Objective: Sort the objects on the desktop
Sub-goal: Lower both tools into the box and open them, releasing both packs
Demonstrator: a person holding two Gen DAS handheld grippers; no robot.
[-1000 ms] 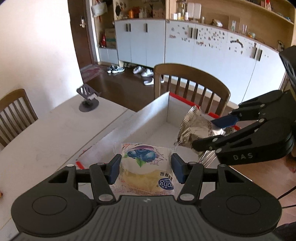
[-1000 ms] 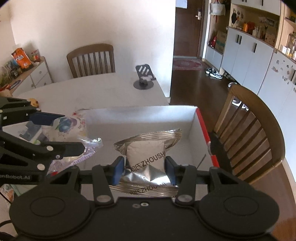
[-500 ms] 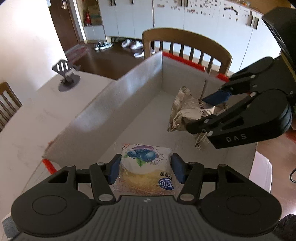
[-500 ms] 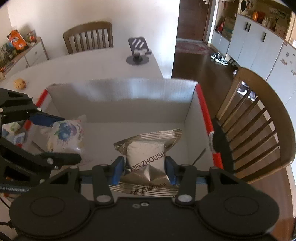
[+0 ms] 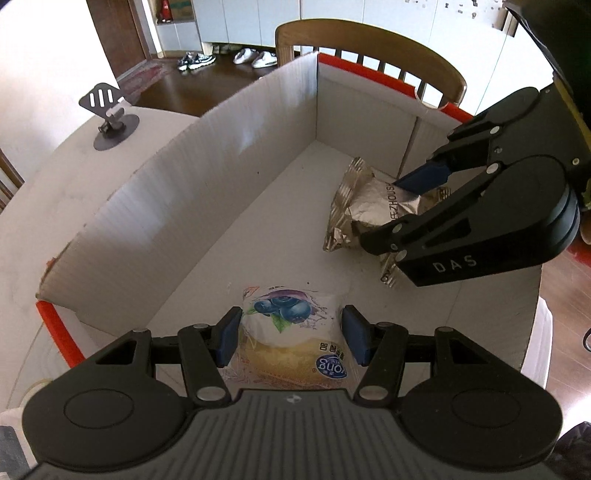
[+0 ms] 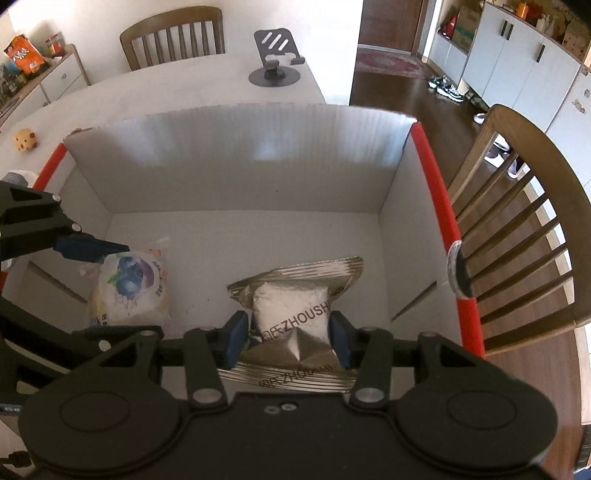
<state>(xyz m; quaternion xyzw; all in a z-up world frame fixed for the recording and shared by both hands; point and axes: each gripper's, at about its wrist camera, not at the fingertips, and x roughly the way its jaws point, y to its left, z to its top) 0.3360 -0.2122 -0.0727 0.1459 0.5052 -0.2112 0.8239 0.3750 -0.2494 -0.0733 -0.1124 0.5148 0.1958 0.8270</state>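
Note:
My left gripper (image 5: 290,338) is shut on a blueberry cake packet (image 5: 291,332), held low over the floor of a white cardboard box with red edges (image 5: 207,177). My right gripper (image 6: 288,341) is shut on a silver foil snack packet (image 6: 291,314), also low inside the same box (image 6: 240,155). In the left wrist view the right gripper (image 5: 402,206) and the foil packet (image 5: 369,206) sit at the box's right side. In the right wrist view the left gripper (image 6: 79,280) and the blueberry packet (image 6: 129,291) sit at the left.
A grey phone stand (image 6: 275,62) stands on the white table (image 6: 166,92) beyond the box. A small yellow toy (image 6: 25,139) lies at the table's left. A wooden chair (image 6: 524,206) stands close to the box's right side, another (image 6: 173,33) at the far side.
Both grippers have moved forward and down into the box with their packets still held. The box now fills both views.

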